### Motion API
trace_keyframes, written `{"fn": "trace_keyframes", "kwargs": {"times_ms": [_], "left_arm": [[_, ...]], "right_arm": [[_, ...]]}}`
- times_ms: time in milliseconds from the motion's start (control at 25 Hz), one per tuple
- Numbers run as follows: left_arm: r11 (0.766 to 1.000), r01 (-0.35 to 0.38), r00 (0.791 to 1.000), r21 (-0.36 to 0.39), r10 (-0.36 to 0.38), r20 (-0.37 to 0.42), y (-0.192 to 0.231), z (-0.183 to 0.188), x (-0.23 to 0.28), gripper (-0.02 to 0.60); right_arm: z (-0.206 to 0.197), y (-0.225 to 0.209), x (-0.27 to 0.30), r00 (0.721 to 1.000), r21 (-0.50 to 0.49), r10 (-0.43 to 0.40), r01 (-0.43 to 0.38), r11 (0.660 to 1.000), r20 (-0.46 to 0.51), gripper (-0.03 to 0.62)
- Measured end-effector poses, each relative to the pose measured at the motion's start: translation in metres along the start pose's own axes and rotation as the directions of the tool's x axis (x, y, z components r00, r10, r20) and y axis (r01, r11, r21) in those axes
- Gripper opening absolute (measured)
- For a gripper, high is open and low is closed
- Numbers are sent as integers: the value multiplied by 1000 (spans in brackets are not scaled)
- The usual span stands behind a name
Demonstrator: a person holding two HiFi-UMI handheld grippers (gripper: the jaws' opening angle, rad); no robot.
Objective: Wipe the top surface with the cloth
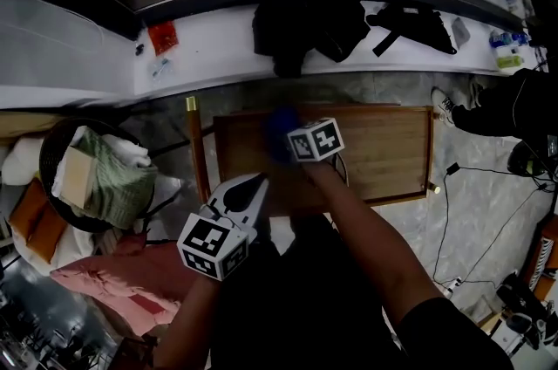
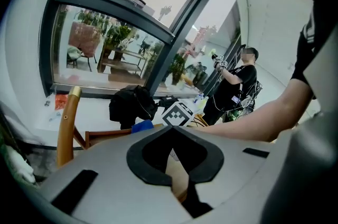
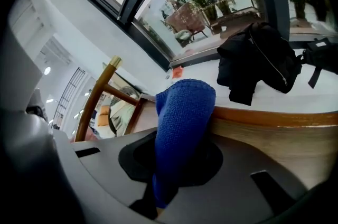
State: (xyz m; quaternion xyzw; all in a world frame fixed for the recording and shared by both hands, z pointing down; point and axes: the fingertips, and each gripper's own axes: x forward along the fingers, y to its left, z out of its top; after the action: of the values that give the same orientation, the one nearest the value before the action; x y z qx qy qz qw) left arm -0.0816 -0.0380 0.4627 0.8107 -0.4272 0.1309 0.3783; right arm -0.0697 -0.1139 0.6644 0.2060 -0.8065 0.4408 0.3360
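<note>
Dim room, big window at the back w/ a white window ledge (image 1: 209, 45) under it and a black jacket (image 1: 305, 19) dumped on top. In front sits the low wooden counter (image 1: 392, 154), bare apart from the tools working over it.

The R tool (image 1: 288, 146) is clamped on the blue cloth (image 3: 182, 128), which bulges out past the tips in a thick fold and sits on the counter's back-left part. The L tool (image 1: 260, 180) hangs by the front-left edge, tips closed together w/ nothing in them (not touching the wood, as far as I can tell).

Risks as I see them: only a narrow bit of cloth looks pinched, so a hard drag could prob. pull it free. Press too low and the hard tips, not the cloth, would scrape the wood. Nothing braces the counter, so a firm push might shift it. The basket (image 1: 96, 176) crowds the left side, and cables (image 1: 453, 211) trail on the floor at right, so a wide sweep or a step could catch something.
</note>
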Motion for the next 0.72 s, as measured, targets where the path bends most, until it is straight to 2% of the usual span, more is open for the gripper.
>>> {"fn": "trace_keyframes", "kwargs": {"times_ms": [400,720], "left_arm": [[999,17,998,37,-15,-55,-28,-12,23,9],[997,47,998,64,-44,-53,-63,-10,45,9]], "right_arm": [[-10,-45,-40,999,54,-25,23,998,39,57],[-20,-93,-86,995,91,-71,64,994,73,57]]}}
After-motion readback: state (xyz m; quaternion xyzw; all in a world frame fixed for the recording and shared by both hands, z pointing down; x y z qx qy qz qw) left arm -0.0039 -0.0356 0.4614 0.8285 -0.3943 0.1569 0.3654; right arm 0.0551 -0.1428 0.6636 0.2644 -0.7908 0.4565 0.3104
